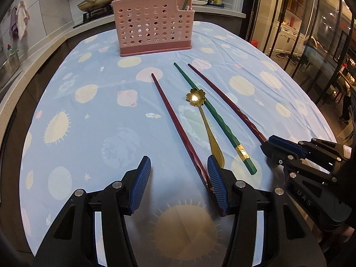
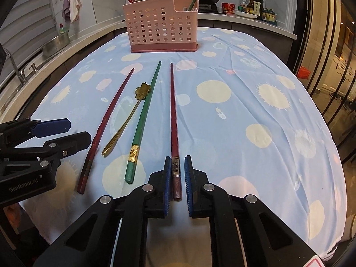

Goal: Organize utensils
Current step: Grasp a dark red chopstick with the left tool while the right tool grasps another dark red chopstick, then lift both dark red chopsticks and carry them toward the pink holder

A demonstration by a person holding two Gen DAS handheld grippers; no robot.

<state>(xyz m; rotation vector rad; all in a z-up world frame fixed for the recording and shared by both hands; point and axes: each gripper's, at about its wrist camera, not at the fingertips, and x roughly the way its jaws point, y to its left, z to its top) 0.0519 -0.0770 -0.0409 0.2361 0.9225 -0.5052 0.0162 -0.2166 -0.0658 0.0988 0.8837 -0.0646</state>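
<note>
our right gripper (image 2: 178, 178) has closed around the butt of the right red chopstick (image 2: 173, 111), though a sliver of gap shows; it may pivot or slip when lifted. our left gripper (image 1: 178, 182) stands half open and empty, one pad touching the left red chopstick (image 1: 171, 120), which it could nudge away. the pink holder (image 1: 153, 26) stands far off.

The left tongs (image 1: 178, 183) stand open over the near end of a red chopstick (image 1: 172, 122); a gold spoon (image 1: 203, 120) and green chopstick (image 1: 213, 120) lie right.
</note>
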